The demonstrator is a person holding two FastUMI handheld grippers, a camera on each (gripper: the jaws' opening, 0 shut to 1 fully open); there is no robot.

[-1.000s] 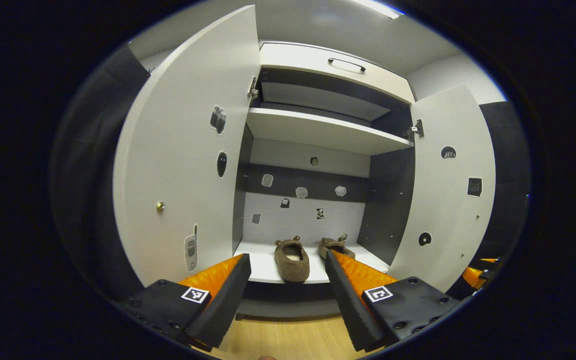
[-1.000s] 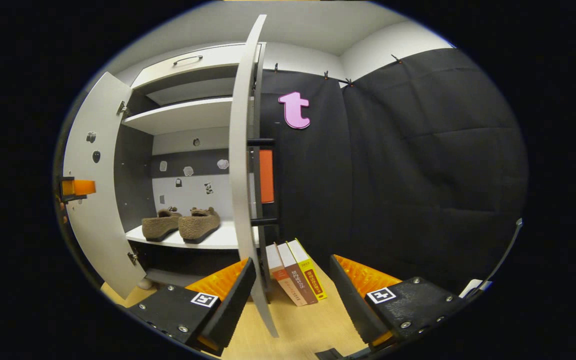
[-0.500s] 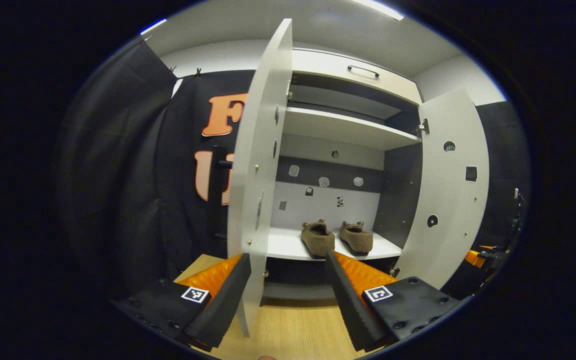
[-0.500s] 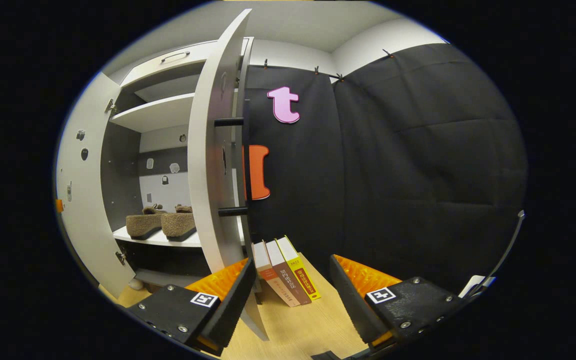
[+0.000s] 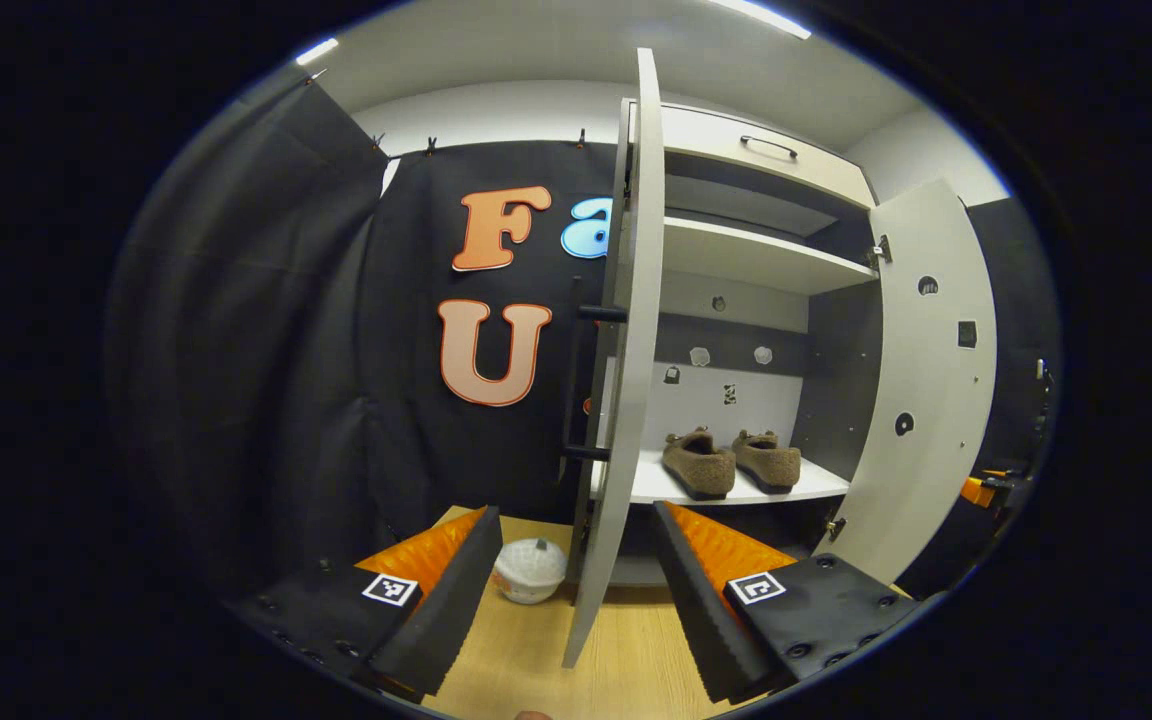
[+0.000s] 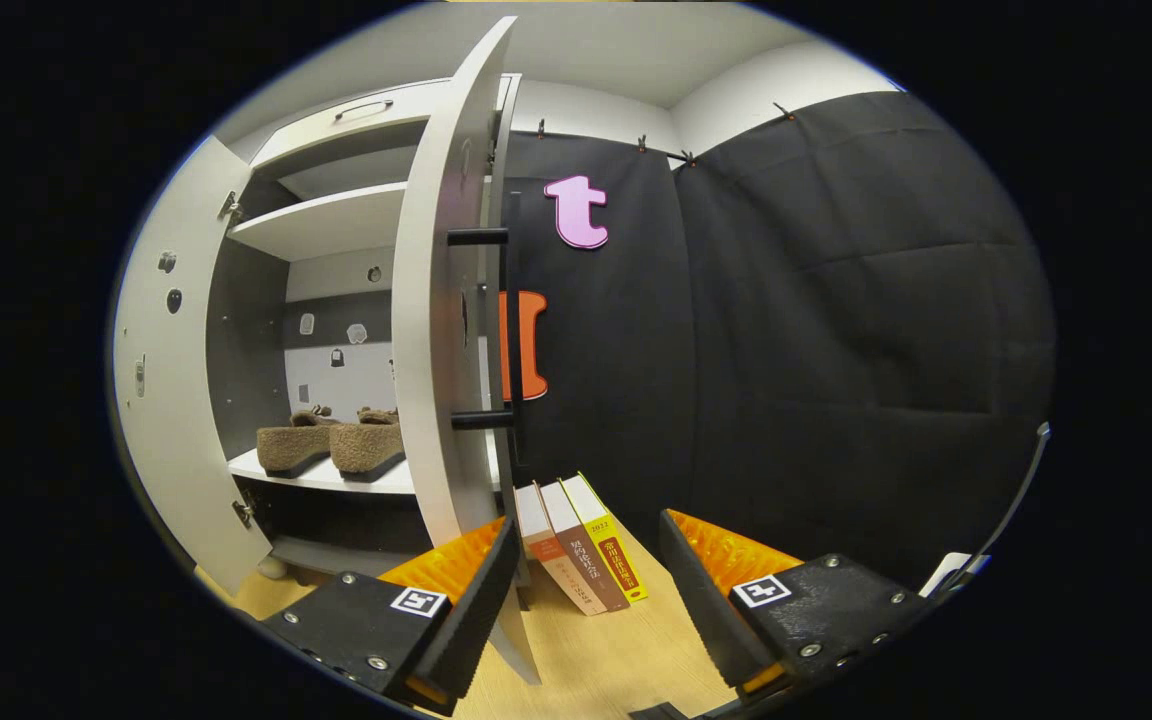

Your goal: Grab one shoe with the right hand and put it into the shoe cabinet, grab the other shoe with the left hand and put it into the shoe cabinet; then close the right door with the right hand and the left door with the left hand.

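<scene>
Slippers (image 5: 731, 462) are sitting side by side at the front edge of the shoe cabinet's bottom shelf (image 5: 816, 488); I am holding both grippers, left (image 5: 576, 590) and right (image 6: 586, 600), spread and empty, with both doors, left (image 5: 621, 380) and right (image 6: 441, 330), still awaiting closing.

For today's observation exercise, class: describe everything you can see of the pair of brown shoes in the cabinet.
The pair of brown shoes sits side by side on the white bottom shelf of the open shoe cabinet. They look like fuzzy, felt-like slip-ons with low, darker soles and open tops. Both stand upright on their soles and lie close together; whether they touch cannot be told. In the right gripper view they show from the side, partly hidden by the right door. Neither claw touches them.
</scene>
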